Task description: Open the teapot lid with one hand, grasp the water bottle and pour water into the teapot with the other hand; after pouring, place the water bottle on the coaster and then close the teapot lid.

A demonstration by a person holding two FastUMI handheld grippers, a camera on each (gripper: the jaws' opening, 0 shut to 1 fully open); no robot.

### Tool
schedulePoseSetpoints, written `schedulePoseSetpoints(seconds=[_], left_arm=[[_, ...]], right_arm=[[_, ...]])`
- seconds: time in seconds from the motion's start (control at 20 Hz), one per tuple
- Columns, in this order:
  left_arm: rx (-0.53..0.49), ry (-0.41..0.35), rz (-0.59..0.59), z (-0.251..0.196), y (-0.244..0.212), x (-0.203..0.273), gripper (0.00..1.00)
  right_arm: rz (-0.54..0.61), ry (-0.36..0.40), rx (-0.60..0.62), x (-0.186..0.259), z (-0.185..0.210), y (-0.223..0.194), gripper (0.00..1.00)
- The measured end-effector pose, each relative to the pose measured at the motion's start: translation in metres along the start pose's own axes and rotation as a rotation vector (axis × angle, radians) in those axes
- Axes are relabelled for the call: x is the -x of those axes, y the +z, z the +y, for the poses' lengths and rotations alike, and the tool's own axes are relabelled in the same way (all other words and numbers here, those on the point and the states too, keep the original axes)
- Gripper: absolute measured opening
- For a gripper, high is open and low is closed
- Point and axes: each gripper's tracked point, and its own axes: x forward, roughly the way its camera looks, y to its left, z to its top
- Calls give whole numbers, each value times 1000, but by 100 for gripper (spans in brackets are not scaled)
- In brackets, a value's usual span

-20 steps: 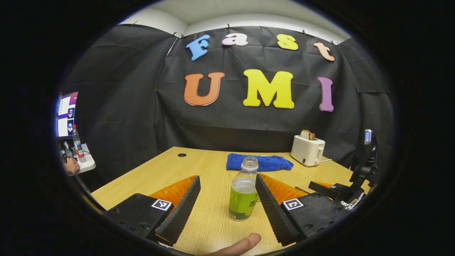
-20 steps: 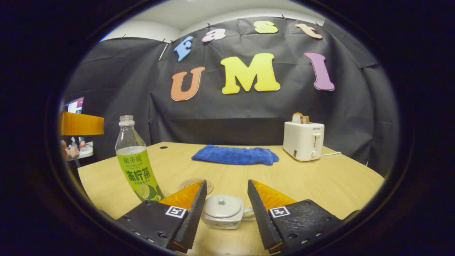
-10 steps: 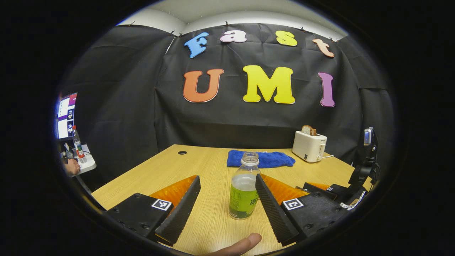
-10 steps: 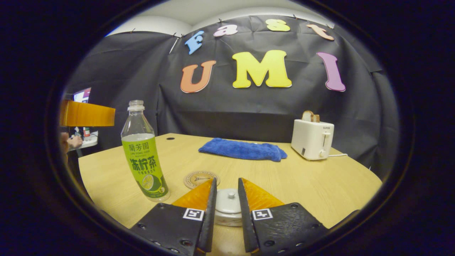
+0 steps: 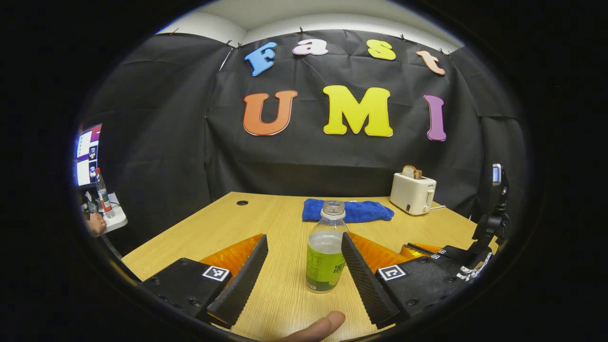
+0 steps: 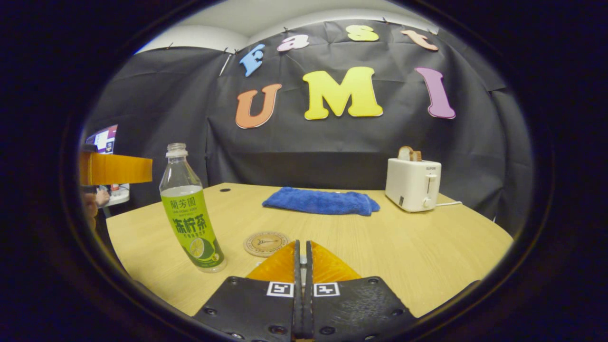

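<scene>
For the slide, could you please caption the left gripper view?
Open left gripper flanks the uncapped water bottle on the wooden table, not yet grasping.

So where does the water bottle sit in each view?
Left gripper view: the water bottle stands upright at lower centre, between the open fingers of the left gripper, nearer the right finger.
Right gripper view: the water bottle stands at left on the table, left of the coaster.
Shared landmark: the blue towel lies behind it.
</scene>
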Motion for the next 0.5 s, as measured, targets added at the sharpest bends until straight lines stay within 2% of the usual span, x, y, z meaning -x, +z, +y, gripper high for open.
schedulePoseSetpoints(seconds=[0.25, 0.5], left_arm=[[23, -31, 18, -7, -6, -3, 98], [-12, -12, 13, -5, -12, -8, 98]], right_arm=[[-24, 0, -13, 6, 2, 10, 1], [-61, 12, -12, 21, 0, 29, 1]])
